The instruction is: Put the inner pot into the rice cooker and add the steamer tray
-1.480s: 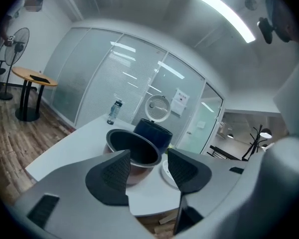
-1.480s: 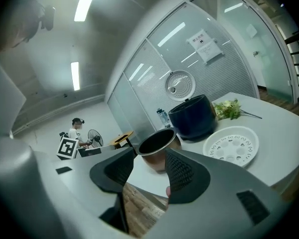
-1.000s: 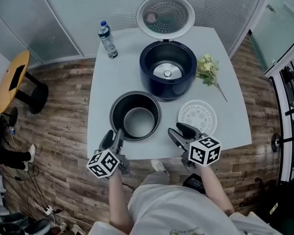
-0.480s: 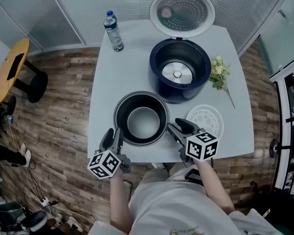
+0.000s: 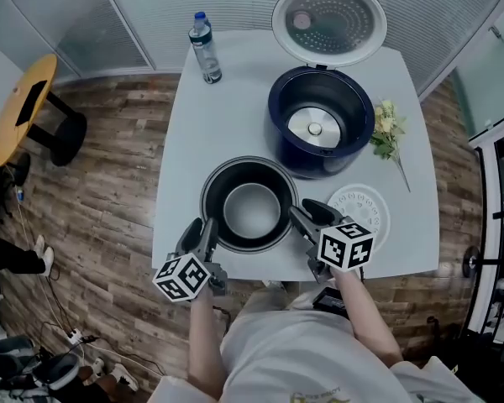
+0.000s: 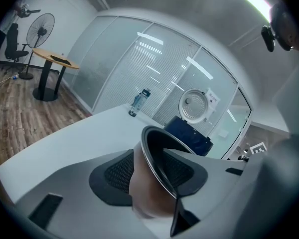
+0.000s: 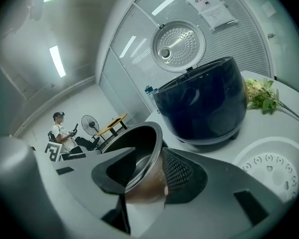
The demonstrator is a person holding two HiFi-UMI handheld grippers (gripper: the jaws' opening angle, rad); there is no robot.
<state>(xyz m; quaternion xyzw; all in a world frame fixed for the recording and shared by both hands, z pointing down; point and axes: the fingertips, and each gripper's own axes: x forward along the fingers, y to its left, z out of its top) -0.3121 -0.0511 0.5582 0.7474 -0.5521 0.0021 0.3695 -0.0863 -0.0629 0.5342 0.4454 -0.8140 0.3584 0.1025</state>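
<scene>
The dark inner pot [image 5: 250,210] stands on the white table [image 5: 203,133], in front of the navy rice cooker [image 5: 319,133] with its lid [image 5: 329,22] up. The white steamer tray [image 5: 365,210] lies flat to the pot's right. My left gripper [image 5: 197,227] has just closed and is shut on the pot's near-left rim [image 6: 152,138], one pad outside the wall and one inside. My right gripper [image 5: 305,211] straddles the pot's right rim [image 7: 142,133]; its jaws have been closing, and a gap still shows at the inner jaw.
A water bottle [image 5: 206,49] stands at the table's far left corner. A sprig of flowers [image 5: 386,133] lies right of the cooker. Wooden floor surrounds the table, with a small yellow round table [image 5: 21,112] at left.
My right gripper has moved left from beside the steamer tray onto the pot's right rim. The left jaws have narrowed onto the near-left rim. The pot has not moved.
</scene>
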